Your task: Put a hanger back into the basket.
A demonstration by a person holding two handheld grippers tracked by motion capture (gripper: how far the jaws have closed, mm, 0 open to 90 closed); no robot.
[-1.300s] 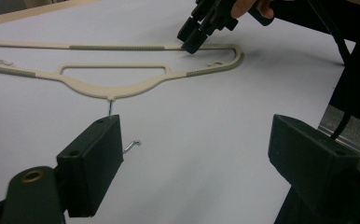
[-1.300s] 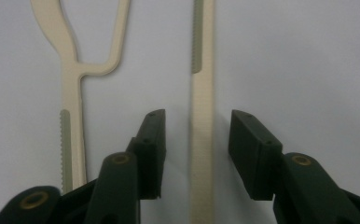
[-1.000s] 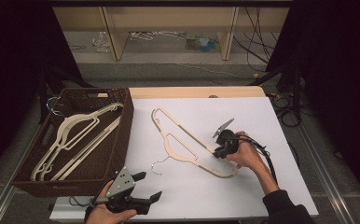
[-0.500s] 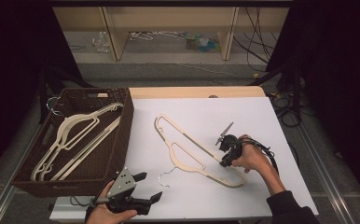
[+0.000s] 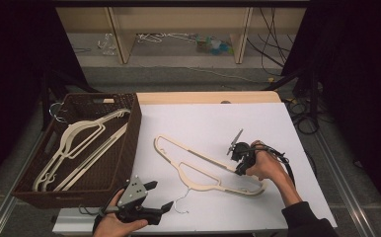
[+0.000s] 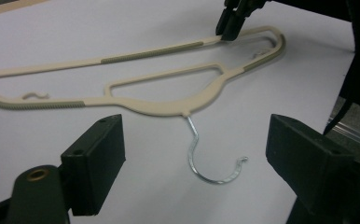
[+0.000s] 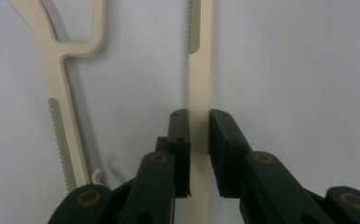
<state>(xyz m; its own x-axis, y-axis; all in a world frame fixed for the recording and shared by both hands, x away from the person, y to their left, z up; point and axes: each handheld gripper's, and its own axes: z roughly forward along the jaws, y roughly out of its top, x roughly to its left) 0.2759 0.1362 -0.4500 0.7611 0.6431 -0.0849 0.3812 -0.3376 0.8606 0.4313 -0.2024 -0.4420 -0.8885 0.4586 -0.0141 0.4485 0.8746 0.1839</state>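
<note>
While the cream plastic hanger point(image 5: 206, 165) lay flat on the white table sheet point(image 5: 257, 123), at about four o'clock from the brown wicker basket point(image 5: 129, 143), the right gripper point(image 5: 241, 165) had its jaws clamped on the hanger's straight bar, having just been closing on it. The left gripper point(image 5: 154, 197), at six o'clock of the hanger, stood with jaws wide apart and empty, the metal hook point(image 6: 211, 158) lying just ahead between them. More cream hangers point(image 5: 80, 143) rested inside the basket.

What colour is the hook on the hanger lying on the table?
Shiny silver metal. The hook on the cream hanger shows best in the left gripper view.
</note>
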